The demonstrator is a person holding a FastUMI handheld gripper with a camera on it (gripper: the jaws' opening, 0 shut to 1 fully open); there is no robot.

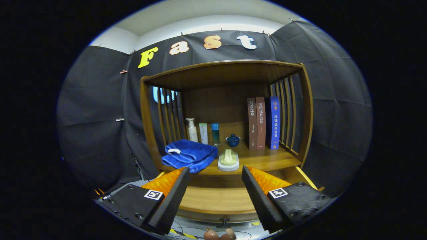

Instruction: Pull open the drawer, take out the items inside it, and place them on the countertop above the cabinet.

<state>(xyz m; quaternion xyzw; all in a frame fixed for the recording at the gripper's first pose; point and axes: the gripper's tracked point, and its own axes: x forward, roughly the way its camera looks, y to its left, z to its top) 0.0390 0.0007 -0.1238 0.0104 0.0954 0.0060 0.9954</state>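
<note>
The gripper point(216, 186) hangs in front of the cabinet with its jaws spread wide and nothing held between them. In the gap between the two fingers point(173, 196) lies the open drawer point(217, 200), a shallow wooden tray pulled out toward the onlooker, its bare bottom showing and a small knob on its front edge. Low down, just under the drawer front, a few fingertips of a person's hand point(220, 234) peek in.

Just beyond the jaws is the tabletop point(263, 160) above the drawer. On its front edge, ahead of the left finger, sits a folded blue towel point(189, 155) with a white loop tag. Just beside it, to its right, is a white dish with a pale green piece point(229, 160) resting in it.

Farther back on the tabletop stand a white pump bottle point(191, 130), a pale tube point(203, 133) and a blue-capped bottle point(215, 134) in a row, then a small dark blue lidded pot point(233, 140). To the right of the pot three books point(262, 123) stand upright, two brown and one blue, near the slatted side of the wooden shelf frame point(305, 110) that roofs the tabletop.
</note>
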